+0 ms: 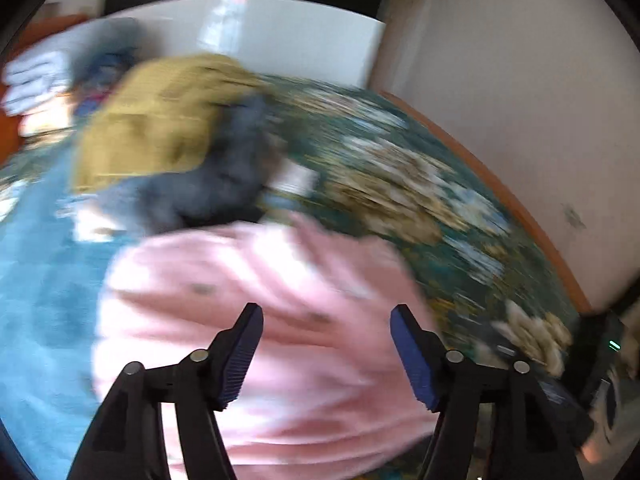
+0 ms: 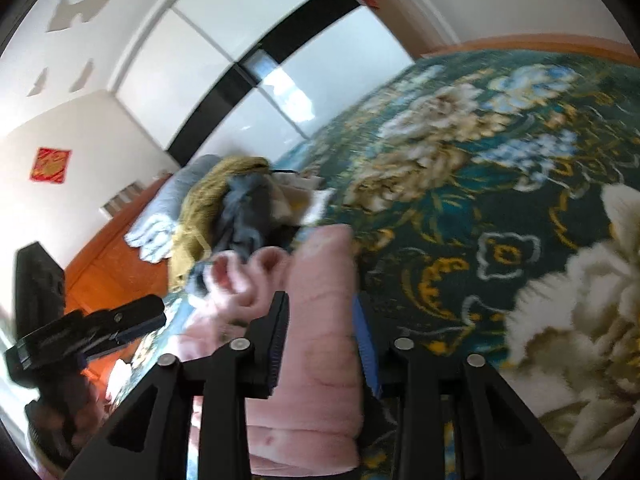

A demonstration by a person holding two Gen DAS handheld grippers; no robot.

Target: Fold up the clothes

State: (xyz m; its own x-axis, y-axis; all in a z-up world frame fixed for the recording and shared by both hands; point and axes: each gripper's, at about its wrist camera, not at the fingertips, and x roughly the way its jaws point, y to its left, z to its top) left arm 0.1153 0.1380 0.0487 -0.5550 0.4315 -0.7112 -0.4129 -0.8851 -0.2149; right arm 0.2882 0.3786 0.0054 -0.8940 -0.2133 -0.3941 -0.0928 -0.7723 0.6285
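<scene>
Gripping 1 pink garment [image 2: 320, 320]: R claw [image 2: 320, 336] | L claw [image 1: 326, 356] apart, over it | 1 floral blanket [image 2: 480, 200]

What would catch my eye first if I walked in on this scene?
Probably the pink garment: a thick fold of it is clamped in the right tool, while the left tool hangs open just above it. Next, the dark green floral bedspread spreading to the right, and behind the pink cloth a heap with a mustard-yellow garment over a grey one.

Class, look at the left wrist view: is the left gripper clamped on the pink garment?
No: the left gripper stands wide open above the pink garment, its fingers apart and holding nothing.
</scene>
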